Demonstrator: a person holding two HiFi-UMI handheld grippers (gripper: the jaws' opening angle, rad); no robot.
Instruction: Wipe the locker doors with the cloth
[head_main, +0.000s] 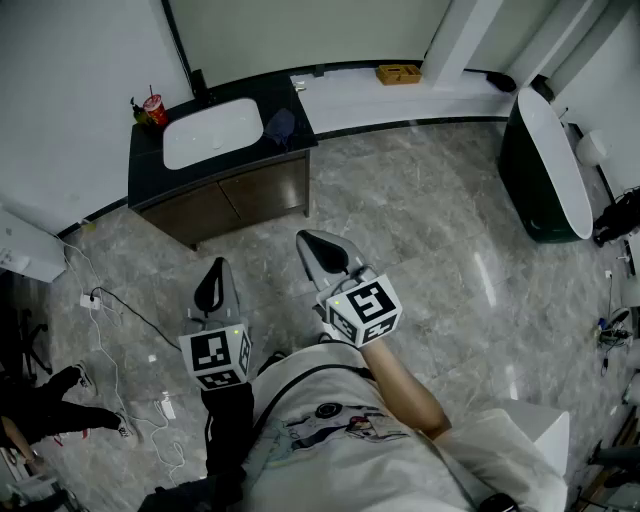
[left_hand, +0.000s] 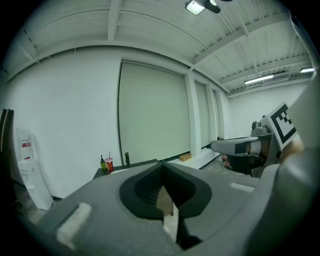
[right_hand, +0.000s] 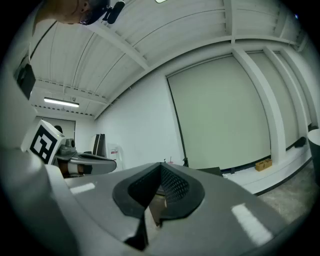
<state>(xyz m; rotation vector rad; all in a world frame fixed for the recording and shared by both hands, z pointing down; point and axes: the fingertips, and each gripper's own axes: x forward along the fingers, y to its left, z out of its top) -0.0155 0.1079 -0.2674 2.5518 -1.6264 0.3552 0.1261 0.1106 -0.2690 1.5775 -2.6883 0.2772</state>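
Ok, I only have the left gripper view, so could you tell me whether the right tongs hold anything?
Observer: No, the right tongs are shut and empty.
Operator: Thanks. Is a cloth anywhere?
Observer: A dark bundle, maybe cloth, lies on the counter beside the sink.
Operator: And doors to wipe?
Observer: Brown doors sit under that counter.

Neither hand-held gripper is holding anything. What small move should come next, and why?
Probably step toward the counter and open the right hand-held gripper for what looks like a dark cloth lying beside the sink. It and the left hand-held gripper are shut, empty and well short of that cloth, and wiping needs it.
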